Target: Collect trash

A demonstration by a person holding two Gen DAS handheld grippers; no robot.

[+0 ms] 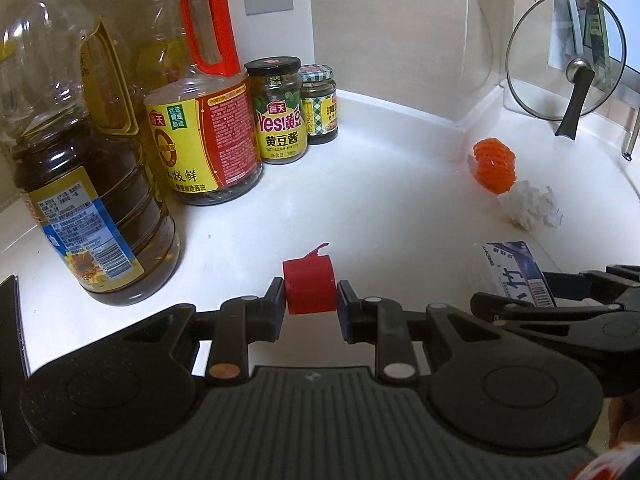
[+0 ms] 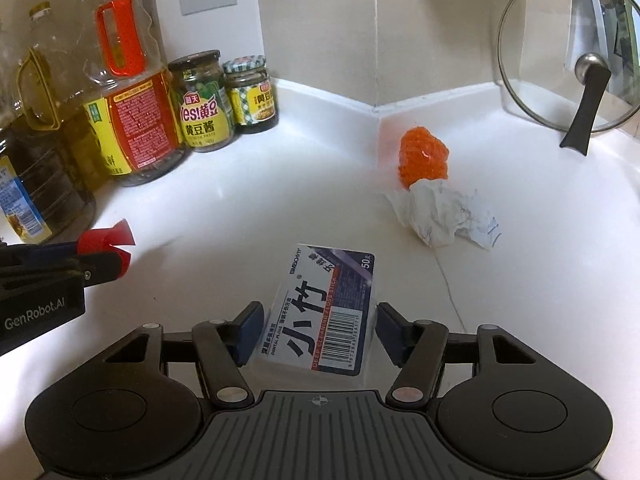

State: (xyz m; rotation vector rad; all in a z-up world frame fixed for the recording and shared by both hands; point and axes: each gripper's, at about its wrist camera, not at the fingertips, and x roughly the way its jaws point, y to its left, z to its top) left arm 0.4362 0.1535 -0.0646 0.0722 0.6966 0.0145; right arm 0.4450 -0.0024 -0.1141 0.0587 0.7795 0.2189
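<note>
Here, your stock on the white counter (image 2: 280,208):

- Left gripper (image 1: 311,302): your jaws are pressed together on a red bottle cap (image 1: 309,286), both pads against its sides. The cap's torn tab sticks up at its far edge. In the right wrist view the same cap (image 2: 105,242) shows at the left edge, held clear of the counter's surface as far as you can tell.
- Right gripper (image 2: 319,330): your jaws stand apart, one on either side of a dental floss box (image 2: 320,312). Neither pad clearly touches it. The box lies flat, label up, near the counter's front edge.
- Crumpled white paper (image 2: 444,216): lies toward the back corner of the counter, beyond the box.
- Orange foam net (image 2: 424,156): touches the paper on its far side, nearest the back corner where the two walls meet.
- Glass pot lid (image 2: 568,52): leans upright against the right-hand wall, black handle pointing down to the counter.
- Two sauce jars: the taller (image 2: 202,104) and the shorter with a checked lid (image 2: 251,94) stand side by side along the back edge.
- Soy sauce bottle (image 2: 128,96), red handle: stands just left of the jars.
- Oil bottle (image 1: 84,184): stands at the counter's left edge, dark liquid filling the lower half.
</note>
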